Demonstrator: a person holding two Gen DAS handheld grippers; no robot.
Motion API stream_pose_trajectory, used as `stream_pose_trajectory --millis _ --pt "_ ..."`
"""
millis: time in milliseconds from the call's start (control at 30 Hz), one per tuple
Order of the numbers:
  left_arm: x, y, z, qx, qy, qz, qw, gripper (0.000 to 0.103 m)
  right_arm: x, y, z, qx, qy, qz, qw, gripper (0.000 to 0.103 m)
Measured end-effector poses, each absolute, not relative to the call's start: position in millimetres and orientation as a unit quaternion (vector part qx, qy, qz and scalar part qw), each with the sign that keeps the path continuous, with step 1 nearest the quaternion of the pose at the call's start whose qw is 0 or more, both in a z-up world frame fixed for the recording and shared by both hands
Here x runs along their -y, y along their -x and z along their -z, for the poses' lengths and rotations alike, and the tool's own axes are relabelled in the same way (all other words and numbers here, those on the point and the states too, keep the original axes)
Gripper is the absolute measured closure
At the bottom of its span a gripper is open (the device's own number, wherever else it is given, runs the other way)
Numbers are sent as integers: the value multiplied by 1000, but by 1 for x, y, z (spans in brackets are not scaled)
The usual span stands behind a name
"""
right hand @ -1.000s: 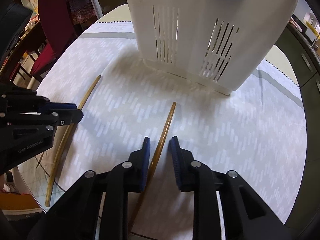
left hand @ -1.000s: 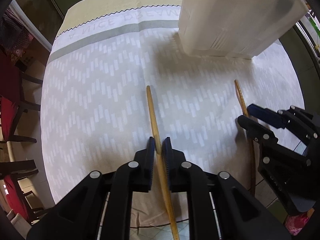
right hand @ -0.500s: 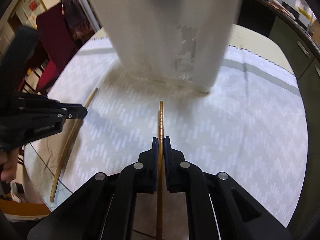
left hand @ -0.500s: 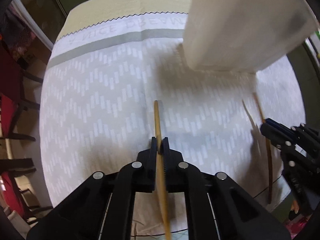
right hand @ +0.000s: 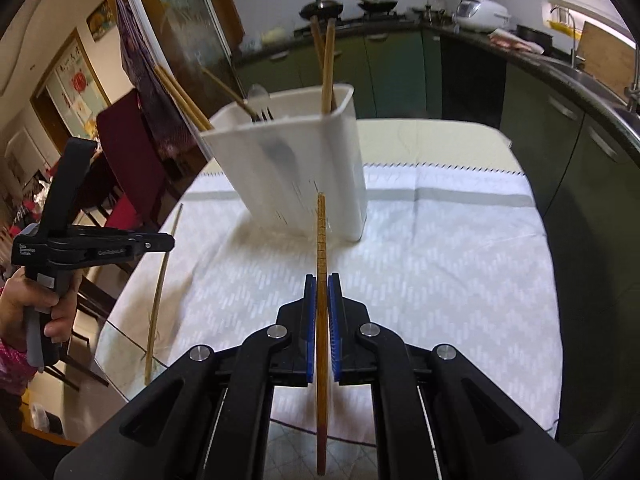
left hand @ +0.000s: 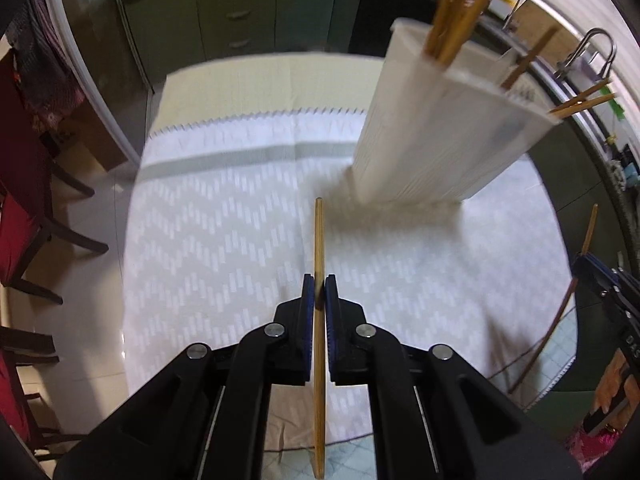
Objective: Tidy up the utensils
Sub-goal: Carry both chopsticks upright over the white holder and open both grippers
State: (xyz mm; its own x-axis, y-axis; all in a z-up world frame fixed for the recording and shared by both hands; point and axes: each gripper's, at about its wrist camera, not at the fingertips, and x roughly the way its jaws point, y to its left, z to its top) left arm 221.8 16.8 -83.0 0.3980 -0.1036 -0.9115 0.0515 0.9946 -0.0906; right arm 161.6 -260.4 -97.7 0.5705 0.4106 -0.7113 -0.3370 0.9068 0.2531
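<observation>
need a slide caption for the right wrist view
Right tool shut on a chopstick, aimed at the white utensil holder on the patterned tablecloth.

- Dark green cabinets [right hand: 400,68] are lining the far wall — pans [right hand: 322,8] are sitting on the counter.
- Red chairs [left hand: 20,232] are standing on the pale shiny floor [left hand: 108,208].
- A patterned cloth is covering the table [right hand: 460,248].

Black grippers [left hand: 319,292], blue pads [right hand: 308,320], silver screws, pink sleeve [right hand: 12,364].
</observation>
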Motion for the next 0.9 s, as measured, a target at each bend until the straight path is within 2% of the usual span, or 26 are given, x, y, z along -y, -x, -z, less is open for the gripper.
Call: stream_pose_trajectory --millis 367,900 --pt "-4 -176 22 -487 18 67 871 98 283 -129 77 -383 -58 -214 897 96" --pt "3 -147 -4 -454 5 86 887 98 288 -111 62 -361 -60 -222 904 96"
